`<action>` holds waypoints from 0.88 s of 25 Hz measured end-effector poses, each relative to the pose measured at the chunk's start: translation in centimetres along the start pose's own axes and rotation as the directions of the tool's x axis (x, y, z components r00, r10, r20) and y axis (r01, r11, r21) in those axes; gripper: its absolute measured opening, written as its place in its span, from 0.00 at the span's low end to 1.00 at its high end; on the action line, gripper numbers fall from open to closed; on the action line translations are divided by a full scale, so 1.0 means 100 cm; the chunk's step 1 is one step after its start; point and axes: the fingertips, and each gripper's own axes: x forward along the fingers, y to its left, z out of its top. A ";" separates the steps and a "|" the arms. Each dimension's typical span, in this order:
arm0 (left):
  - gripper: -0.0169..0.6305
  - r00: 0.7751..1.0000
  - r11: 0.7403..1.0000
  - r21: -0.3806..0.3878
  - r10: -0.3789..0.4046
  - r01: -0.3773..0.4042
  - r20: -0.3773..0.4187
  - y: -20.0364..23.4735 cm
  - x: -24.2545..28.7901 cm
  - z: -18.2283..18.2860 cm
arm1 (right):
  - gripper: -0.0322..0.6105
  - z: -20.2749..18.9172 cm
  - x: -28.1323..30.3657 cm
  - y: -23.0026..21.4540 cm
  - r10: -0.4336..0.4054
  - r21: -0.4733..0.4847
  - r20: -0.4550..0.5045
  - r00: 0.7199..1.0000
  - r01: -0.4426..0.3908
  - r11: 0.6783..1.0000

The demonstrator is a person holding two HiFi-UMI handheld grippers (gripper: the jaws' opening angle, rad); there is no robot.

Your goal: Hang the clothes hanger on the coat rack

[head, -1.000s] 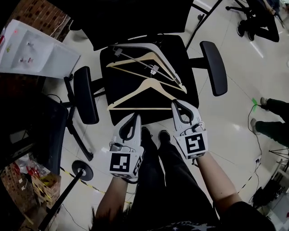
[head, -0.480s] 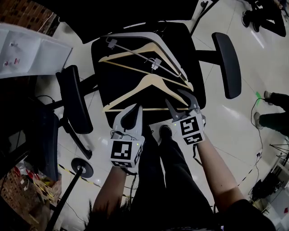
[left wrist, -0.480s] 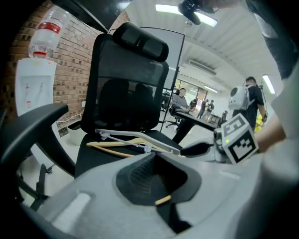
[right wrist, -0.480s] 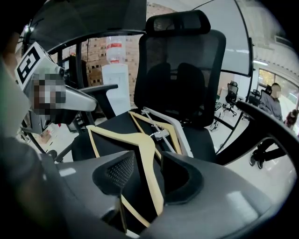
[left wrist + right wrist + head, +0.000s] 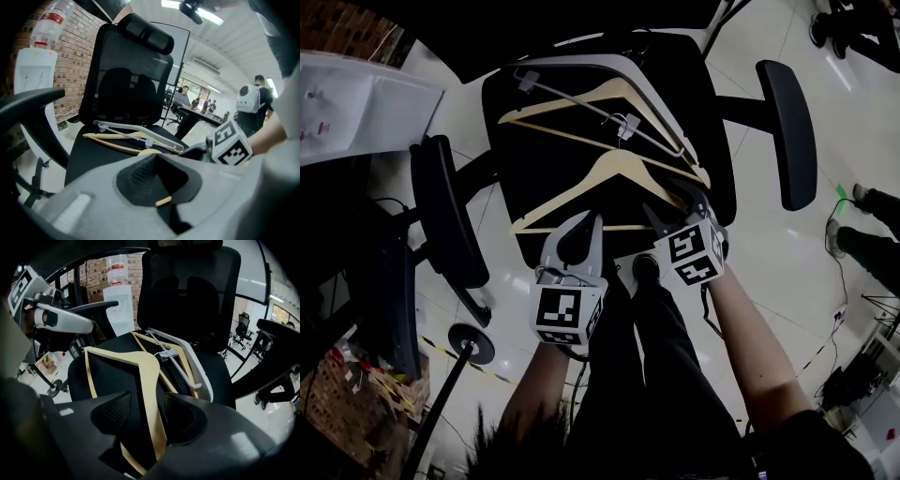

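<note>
Three hangers lie on a black office chair seat [image 5: 546, 183]. The near wooden hanger [image 5: 614, 167] lies closest to me; behind it are a second wooden hanger [image 5: 581, 98] and a white hanger [image 5: 661, 117]. My right gripper [image 5: 675, 202] is low over the seat's front right. Its jaws are opening, and in the right gripper view the near hanger's right arm [image 5: 151, 376] runs between them without the pads pressing on it. My left gripper [image 5: 589, 225] is shut and holds nothing, at the seat's front edge next to the hanger's bottom bar [image 5: 163, 201].
Black armrests stand on both sides of the seat [image 5: 441, 211] [image 5: 787, 131], and the tall backrest [image 5: 187, 291] rises behind. A water dispenser [image 5: 33, 70] stands by the brick wall. A round pole base [image 5: 471, 345] sits on the floor at the left. Someone's shoes [image 5: 872, 220] show at the right.
Both grippers have dropped toward the seat. The right gripper tipped downward, its jaws went from shut to wide apart, and they now straddle the near hanger's arm.
</note>
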 end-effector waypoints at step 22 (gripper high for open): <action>0.03 0.990 0.995 -0.051 0.082 -0.089 -0.118 0.032 0.018 -0.042 | 0.27 -0.022 0.030 0.010 -0.038 -0.058 -0.177 0.983 0.029 0.998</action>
